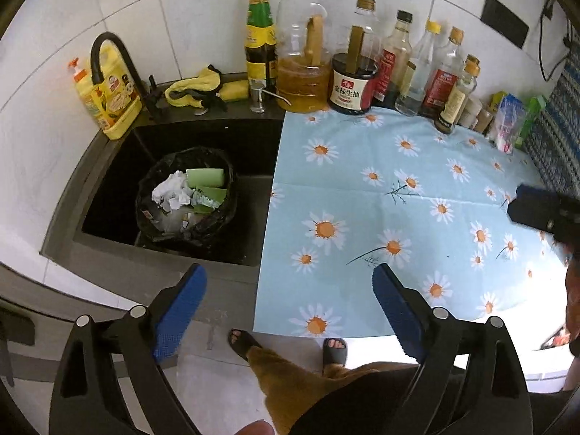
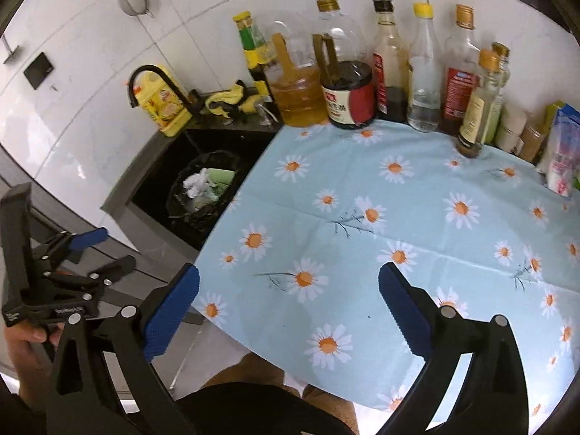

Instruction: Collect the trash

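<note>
progress: looks nearly or fully done | trash (image 1: 183, 190): crumpled paper and green packs in the black bin bag (image 1: 217, 217) inside the sink (image 1: 108, 166), off the daisy cloth's (image 1: 362, 188) left edge | cloth: no litter seen | left gripper (image 1: 290, 301): wide, empty | right gripper (image 2: 290, 301): wide, empty

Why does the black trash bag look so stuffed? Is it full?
Nearly full: the black trash bag holds crumpled white paper and green packets close to its rim.

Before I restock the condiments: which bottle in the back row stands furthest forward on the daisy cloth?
The small gold-capped bottle with the cream label; the others line the wall behind it.
</note>
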### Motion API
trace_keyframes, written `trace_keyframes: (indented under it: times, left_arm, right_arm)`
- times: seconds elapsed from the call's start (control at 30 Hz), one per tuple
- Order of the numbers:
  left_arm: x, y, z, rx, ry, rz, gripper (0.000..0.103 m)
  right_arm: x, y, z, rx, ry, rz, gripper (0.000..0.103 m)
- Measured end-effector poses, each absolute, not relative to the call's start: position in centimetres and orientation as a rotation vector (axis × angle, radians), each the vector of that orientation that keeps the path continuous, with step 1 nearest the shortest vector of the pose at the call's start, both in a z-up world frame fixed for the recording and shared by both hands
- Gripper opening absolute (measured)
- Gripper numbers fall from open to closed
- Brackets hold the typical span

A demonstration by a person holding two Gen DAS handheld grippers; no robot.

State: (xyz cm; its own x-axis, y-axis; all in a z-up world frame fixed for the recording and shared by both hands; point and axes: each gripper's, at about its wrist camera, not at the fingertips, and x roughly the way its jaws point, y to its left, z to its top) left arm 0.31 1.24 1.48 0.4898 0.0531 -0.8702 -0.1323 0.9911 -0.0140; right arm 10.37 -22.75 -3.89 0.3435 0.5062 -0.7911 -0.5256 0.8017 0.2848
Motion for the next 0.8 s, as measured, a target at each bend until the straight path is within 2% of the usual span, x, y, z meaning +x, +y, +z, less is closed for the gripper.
trace_keyframes:
  times: [0.1,0.8]
  left_arm:
    - [0.1,1.5,1.4,-0.077,1.046,0.123,0.096]
    - [0.2,2.5,0.5,-0.062,1.066,0.159,0.096]
  right_arm:
    - [10.0,-22.7,-4.4,-0.028,1.031,0.65,0.098]
    - [9.4,-21.5,-4.8,-0.049,1.038,0.636,0.098]
